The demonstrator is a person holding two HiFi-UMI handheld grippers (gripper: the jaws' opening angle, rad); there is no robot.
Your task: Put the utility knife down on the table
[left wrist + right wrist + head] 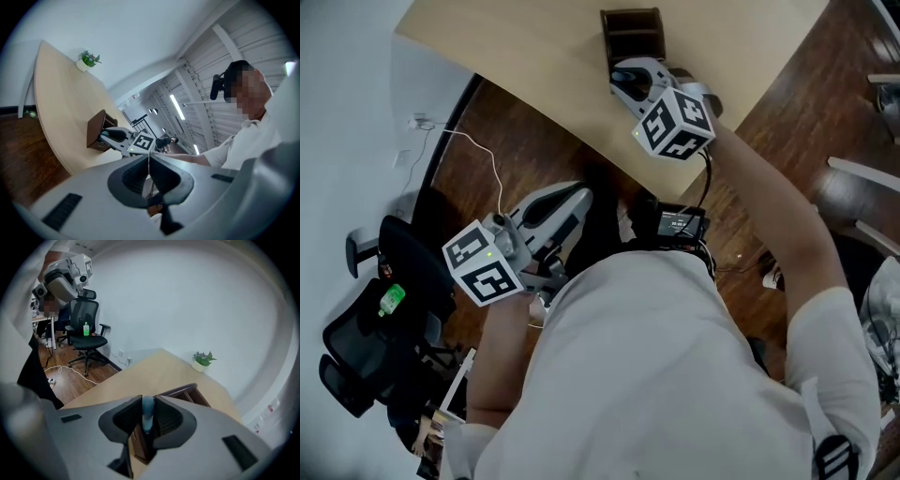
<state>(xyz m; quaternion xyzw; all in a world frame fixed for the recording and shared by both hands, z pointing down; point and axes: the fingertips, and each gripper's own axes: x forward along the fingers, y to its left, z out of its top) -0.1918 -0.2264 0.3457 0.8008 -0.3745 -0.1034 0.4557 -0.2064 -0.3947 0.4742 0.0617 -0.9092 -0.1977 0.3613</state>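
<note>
The utility knife (147,414), a slim blue-grey handle, stands between the jaws of my right gripper (148,401), which is shut on it. This gripper (630,80) hangs over the light wooden table (525,47), tilted downward, just in front of a dark brown desk organizer (633,33). In the head view the gripper's body hides the knife. My left gripper (567,211) is low at the left, over the wooden floor and off the table, and its jaws (149,164) meet with nothing between them.
A small potted plant (202,359) stands near the table's far edge. A black office chair (86,329) with a green bottle on its seat is off to the left on the floor. A white cable (483,155) trails across the floor by the table's curved edge.
</note>
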